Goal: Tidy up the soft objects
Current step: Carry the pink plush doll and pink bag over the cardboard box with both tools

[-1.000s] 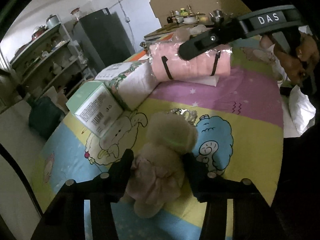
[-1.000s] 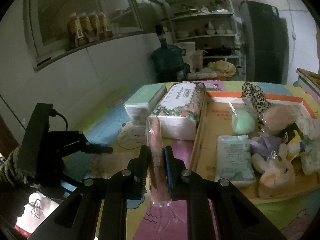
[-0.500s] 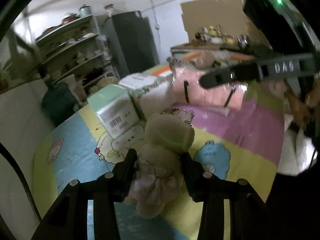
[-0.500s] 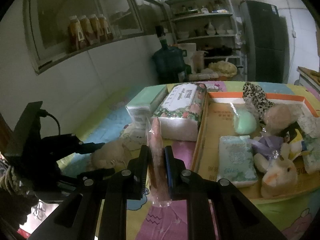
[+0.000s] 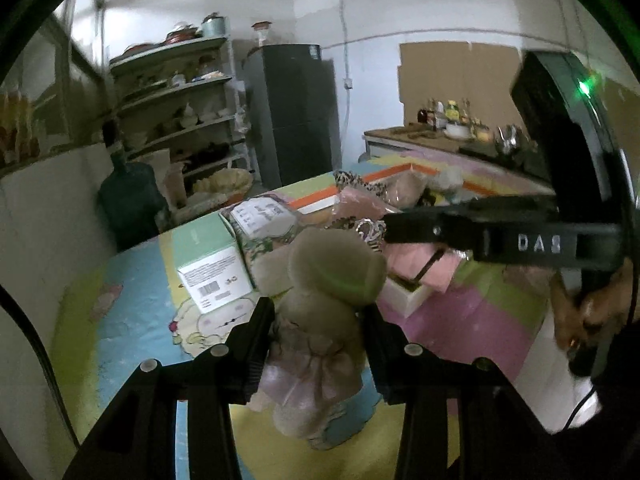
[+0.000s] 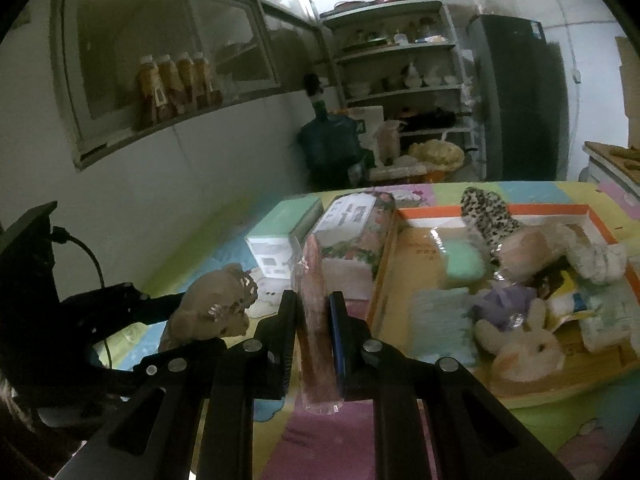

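Observation:
A beige plush doll (image 5: 332, 280) in a pale pink dress hangs above the colourful tablecloth, and my left gripper (image 5: 318, 320) is shut on its body. The right wrist view shows the same doll (image 6: 216, 304) at lower left, clear of the cloth. My right gripper (image 6: 314, 308) is shut on a pink packet (image 6: 316, 320) in clear wrap, held edge-on above the table. One of its fingers (image 5: 440, 232) crosses the left wrist view. To the right lies an orange-rimmed tray (image 6: 480, 211) holding a white rabbit plush (image 6: 524, 352), a leopard-print piece (image 6: 488, 208) and several other soft items.
A green-and-white box (image 6: 280, 232) and a floral tissue pack (image 6: 352, 224) stand beside the tray's left edge. A person's hand (image 5: 588, 312) grips the right tool. Behind the table are shelves (image 6: 400, 48), a dark fridge (image 6: 516, 96) and a water jug (image 6: 332, 148).
My left gripper has risen with the doll, lifting it off the cloth, and has rolled. The right gripper, still holding the pink packet, has shifted a little.

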{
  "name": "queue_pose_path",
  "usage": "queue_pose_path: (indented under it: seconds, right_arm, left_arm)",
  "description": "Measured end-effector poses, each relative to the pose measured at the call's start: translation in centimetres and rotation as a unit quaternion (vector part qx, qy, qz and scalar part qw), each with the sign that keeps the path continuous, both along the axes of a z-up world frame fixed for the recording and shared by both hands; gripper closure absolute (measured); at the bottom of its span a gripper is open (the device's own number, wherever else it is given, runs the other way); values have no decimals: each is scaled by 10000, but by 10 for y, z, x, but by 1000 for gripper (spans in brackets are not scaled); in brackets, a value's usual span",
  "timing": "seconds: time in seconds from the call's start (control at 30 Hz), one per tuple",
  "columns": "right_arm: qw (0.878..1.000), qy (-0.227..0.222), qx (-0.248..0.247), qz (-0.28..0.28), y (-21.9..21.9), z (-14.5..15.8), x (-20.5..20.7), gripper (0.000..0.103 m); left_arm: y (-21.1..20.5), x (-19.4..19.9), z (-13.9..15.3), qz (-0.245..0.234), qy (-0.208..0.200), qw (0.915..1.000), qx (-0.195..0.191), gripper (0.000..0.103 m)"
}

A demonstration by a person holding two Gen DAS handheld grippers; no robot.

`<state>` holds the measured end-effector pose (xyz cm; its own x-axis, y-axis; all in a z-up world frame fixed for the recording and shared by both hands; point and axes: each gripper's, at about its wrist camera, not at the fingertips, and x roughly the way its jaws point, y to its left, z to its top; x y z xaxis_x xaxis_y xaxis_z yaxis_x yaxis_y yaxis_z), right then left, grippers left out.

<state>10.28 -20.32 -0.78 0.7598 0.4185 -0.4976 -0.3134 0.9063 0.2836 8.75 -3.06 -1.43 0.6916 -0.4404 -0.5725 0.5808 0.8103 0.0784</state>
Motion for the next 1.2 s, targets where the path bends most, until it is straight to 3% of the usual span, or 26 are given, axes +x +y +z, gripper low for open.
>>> queue_pose_path:
  seconds: [0.3, 0.63, 1.2]
  right_arm:
    - [9996, -146, 15, -248, -26, 10, -8, 87]
    - [9986, -219, 79, -466, -52, 14, -16, 87]
    - [9959, -346, 163, -816, -94, 20, -30, 87]
  left_arm:
    - [-18, 9, 6, 801, 198, 9961, -318, 59]
    - [-45, 14, 12, 1121, 354, 9900, -785, 59]
    - [-92, 25, 19, 1346, 346, 9860, -917, 60]
